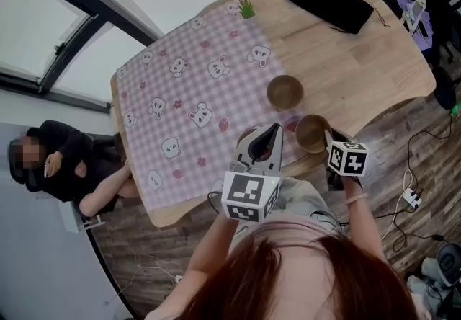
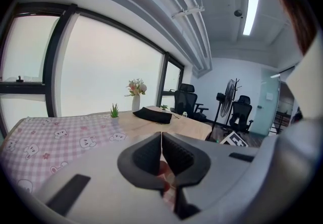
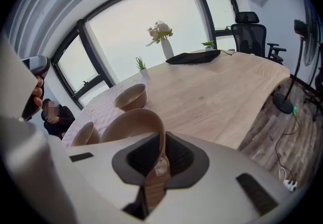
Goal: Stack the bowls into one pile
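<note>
Pinching bowl (image 3: 126, 123) rim: right claw (image 3: 160, 157); left claw (image 2: 161, 153) pressed together; second bowl (image 3: 132, 97) just ahead.

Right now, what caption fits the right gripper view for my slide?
Right tool grips a tan bowl by its rim; a far bowl and a left bowl rest on the table.

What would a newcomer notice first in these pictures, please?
The right gripper pinches the rim of a tan bowl near the front edge of the table. A far bowl and a third bowl sit close by. A pink checked cloth with cartoon animals covers the left part.
</note>
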Demonstrator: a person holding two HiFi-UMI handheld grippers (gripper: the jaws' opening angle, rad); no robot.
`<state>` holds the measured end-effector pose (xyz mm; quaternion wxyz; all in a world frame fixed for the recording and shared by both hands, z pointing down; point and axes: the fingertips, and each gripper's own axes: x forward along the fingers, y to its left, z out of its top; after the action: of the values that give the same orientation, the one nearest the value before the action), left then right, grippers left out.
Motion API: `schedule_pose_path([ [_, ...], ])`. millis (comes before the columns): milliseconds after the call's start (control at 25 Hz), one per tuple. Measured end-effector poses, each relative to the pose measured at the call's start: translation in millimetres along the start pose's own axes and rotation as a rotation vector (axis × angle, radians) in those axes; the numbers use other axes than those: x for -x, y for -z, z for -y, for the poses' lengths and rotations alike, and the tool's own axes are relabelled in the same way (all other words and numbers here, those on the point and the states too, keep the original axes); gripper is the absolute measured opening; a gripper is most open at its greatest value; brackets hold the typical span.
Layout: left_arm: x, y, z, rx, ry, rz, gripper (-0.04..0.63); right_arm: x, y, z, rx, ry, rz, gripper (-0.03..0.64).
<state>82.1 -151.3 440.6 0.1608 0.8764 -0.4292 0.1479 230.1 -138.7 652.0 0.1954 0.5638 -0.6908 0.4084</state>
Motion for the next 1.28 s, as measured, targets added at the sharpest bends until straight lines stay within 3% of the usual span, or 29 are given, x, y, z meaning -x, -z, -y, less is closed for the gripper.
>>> schedule_pose_path([
  [680, 13.4, -5.2, -27.9, 0.013, -0.003, 0.002, 0.012, 20.1, -15.5, -11.4, -0.187, -0.019, 0.085, 0.017],
  [1280, 20.2, -10.2, -53.0, 0.007, 0.024, -0.002, 0.012, 31.7, -44.7, -32.3, -0.273, -0.024, 0.181, 0.017],
])
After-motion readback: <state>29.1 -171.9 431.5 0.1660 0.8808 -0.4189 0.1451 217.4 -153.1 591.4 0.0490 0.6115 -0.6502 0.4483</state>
